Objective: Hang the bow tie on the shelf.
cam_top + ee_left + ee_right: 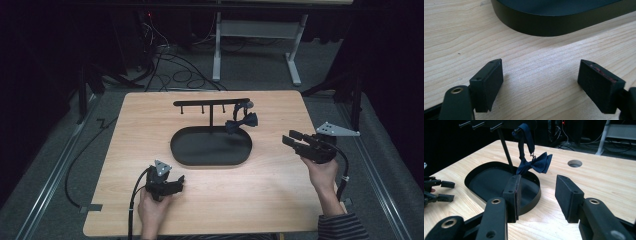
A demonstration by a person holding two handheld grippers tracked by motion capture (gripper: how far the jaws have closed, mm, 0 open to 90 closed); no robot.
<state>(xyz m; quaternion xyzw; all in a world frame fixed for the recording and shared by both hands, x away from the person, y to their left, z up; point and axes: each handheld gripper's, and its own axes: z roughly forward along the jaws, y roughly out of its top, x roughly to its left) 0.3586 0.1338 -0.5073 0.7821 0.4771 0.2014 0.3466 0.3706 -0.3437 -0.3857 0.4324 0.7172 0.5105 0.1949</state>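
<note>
A dark navy bow tie (242, 122) is seen hanging by its strap from the rightmost peg of a black T-shaped stand (211, 103), the bow suspended just above the far right rim of the stand's oval tray (210, 161). In the right gripper view the bow tie (535, 164) is shown as soft, matte fabric, pinched at the centre into two flared wings, with a small metal clasp where the narrow strap meets the knot. The tray is a shallow, smooth black dish with a low upright wall; a thin post rises from its far edge to a crossbar set with short pegs. Everything is set on a pale wooden table (150, 120) with visible grain and rounded corners.

The right gripper (291, 140) is held above the table's right side, its flat black jaws parted with nothing between them and aimed left toward the bow tie. The left gripper (181, 181) is kept low at the near left, close to the tray's near wall, its jaws spread wide and empty over bare wood.
</note>
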